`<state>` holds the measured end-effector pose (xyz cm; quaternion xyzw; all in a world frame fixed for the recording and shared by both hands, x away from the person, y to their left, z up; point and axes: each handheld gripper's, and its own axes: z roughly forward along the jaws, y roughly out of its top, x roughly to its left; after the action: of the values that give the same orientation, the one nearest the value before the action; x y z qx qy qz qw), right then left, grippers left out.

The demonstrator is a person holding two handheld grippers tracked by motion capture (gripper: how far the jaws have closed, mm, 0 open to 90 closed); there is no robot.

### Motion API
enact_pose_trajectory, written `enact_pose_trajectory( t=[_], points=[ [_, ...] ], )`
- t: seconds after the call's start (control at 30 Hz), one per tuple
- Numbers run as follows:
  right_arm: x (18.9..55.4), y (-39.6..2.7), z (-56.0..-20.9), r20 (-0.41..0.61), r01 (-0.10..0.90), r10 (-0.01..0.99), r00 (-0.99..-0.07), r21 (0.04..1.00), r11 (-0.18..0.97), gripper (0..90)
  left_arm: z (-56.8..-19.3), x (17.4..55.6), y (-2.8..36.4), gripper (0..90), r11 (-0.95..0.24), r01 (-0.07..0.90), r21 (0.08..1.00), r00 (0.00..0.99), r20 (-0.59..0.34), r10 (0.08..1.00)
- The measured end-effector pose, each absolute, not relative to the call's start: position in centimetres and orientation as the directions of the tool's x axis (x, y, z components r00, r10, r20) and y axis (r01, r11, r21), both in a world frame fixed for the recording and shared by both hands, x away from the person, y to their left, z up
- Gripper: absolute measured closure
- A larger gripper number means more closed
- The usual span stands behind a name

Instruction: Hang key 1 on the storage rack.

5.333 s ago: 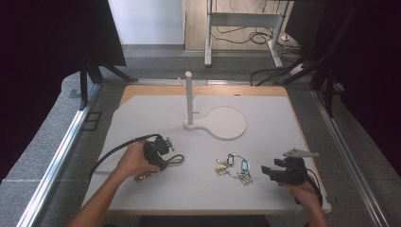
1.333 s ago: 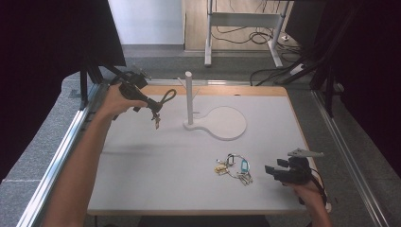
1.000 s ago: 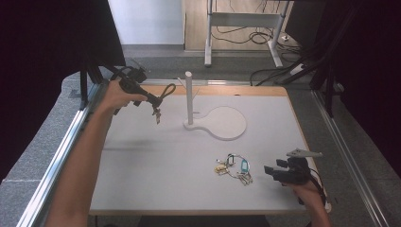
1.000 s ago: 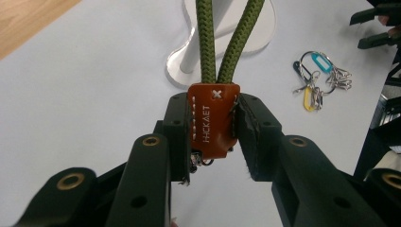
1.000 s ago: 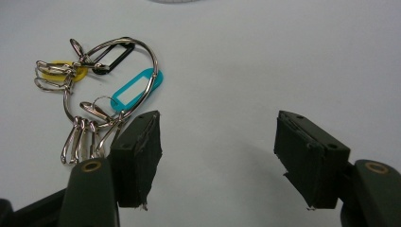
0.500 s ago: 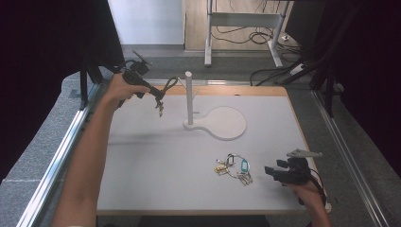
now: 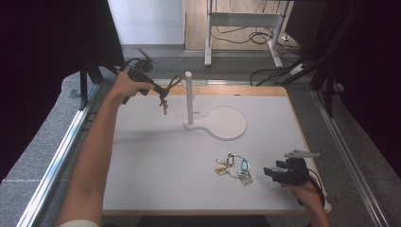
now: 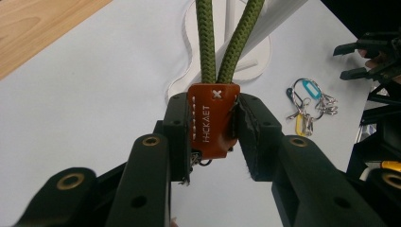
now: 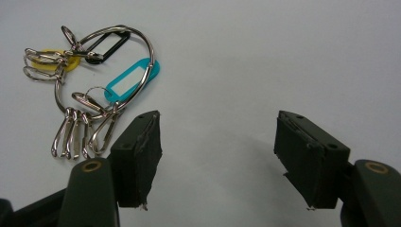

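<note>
My left gripper point(image 7: 156, 88) is raised at the far left of the table, shut on the brown leather tab point(image 8: 212, 120) of a green rope keychain point(image 7: 171, 84). The rope loop point(image 8: 227, 40) reaches toward the top of the white post point(image 7: 188, 97) of a stand with a round base point(image 7: 227, 123). A small key cluster point(image 7: 164, 106) dangles below the gripper. My right gripper point(image 7: 273, 173) rests open near the front right, just right of a bunch of key rings with teal, yellow and black tags point(image 7: 234, 166); the right gripper view shows that bunch point(image 9: 92, 85) left of its left jaw.
The white tabletop point(image 7: 156, 161) has a wooden rim point(image 7: 255, 90) at the far edge. A metal rail point(image 7: 61, 156) runs along the left side. Table legs and cables point(image 7: 265, 33) stand on the floor beyond.
The left gripper picked up the rope keychain from the front left of the table, lifted it and carried it to the far left, close to the post. The right gripper stayed put.
</note>
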<state>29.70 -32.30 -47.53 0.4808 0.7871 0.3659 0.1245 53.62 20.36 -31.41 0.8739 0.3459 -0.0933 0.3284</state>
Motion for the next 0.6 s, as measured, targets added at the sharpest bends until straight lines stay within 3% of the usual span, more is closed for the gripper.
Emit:
enact_pose_trajectory(
  t=[0.6],
  points=[
    [29.6, -32.3, -47.3, 0.152, 0.660, 0.848, -0.507, 0.701, 0.269, 32.3, -32.8, 53.4, 18.3, 66.9, -0.585, 0.650, 0.484, 0.759, -0.384, 0.526]
  ],
)
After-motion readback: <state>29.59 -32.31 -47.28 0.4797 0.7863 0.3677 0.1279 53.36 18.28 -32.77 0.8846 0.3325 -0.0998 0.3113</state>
